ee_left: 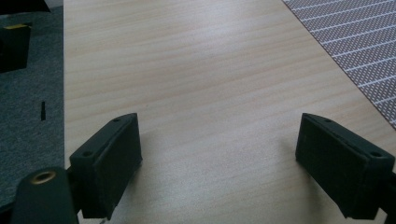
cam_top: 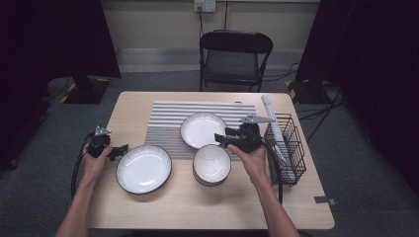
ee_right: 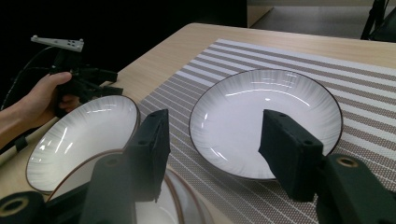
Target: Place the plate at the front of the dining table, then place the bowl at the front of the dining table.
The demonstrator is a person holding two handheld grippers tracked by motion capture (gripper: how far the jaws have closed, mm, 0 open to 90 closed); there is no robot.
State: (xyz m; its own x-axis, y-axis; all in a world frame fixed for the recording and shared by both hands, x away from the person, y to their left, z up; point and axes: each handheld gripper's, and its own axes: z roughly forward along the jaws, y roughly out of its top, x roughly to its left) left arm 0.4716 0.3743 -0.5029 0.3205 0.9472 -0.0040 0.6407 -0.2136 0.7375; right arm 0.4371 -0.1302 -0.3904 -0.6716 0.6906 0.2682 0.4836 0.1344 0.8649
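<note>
My right jaws [ee_right: 212,154] stood apart, empty, above bowl stack [cam_top: 211,164]; plate on striped mat [ee_right: 266,121] lay just ahead. Left jaws [ee_left: 219,163] apart over bare bench [ee_left: 210,70].

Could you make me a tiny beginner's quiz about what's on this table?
1. True or false: the plate on the striped mat holds food.
2. What is between the jaws of the left hand-held gripper?
3. The wire basket stands: A) at the table's right edge, B) on the mat, C) on the chair.

Key: 1 false, it is empty. 2 nothing; the jaws stand open over bare table. 3 A.
</note>
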